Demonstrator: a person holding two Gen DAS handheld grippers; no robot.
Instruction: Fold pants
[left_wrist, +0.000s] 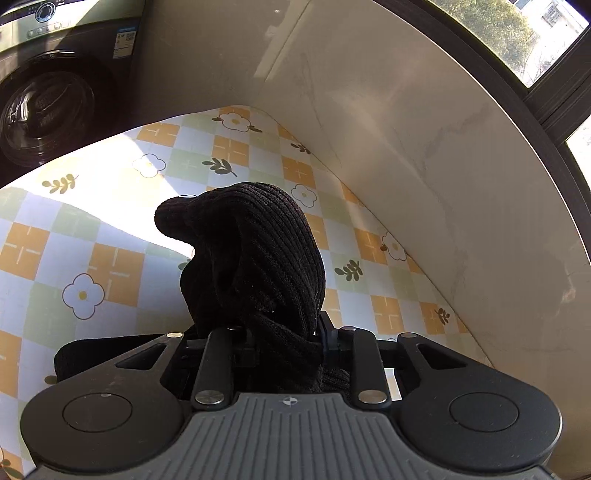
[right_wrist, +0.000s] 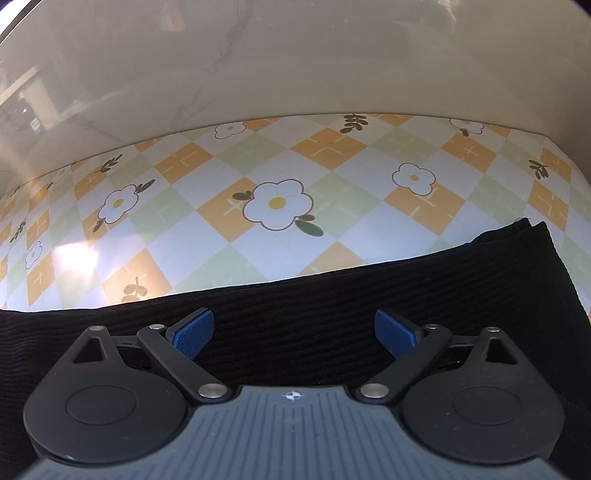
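The pants are black ribbed knit. In the left wrist view my left gripper (left_wrist: 284, 339) is shut on a bunched fold of the pants (left_wrist: 255, 258), which rises in a hump above the jaws and hides the fingertips. In the right wrist view my right gripper (right_wrist: 294, 328) is open, its blue pads (right_wrist: 194, 334) spread wide just above a flat stretch of the pants (right_wrist: 295, 295) lying on the table. The fabric's far edge runs across the view and ends in a corner at the right (right_wrist: 532, 229).
The table wears a checked cloth with orange and green squares and white flowers (right_wrist: 277, 203). A pale marble-look wall (left_wrist: 406, 147) borders it at the back. A washing machine (left_wrist: 44, 92) stands beyond the far left; a window (left_wrist: 517, 33) is at upper right.
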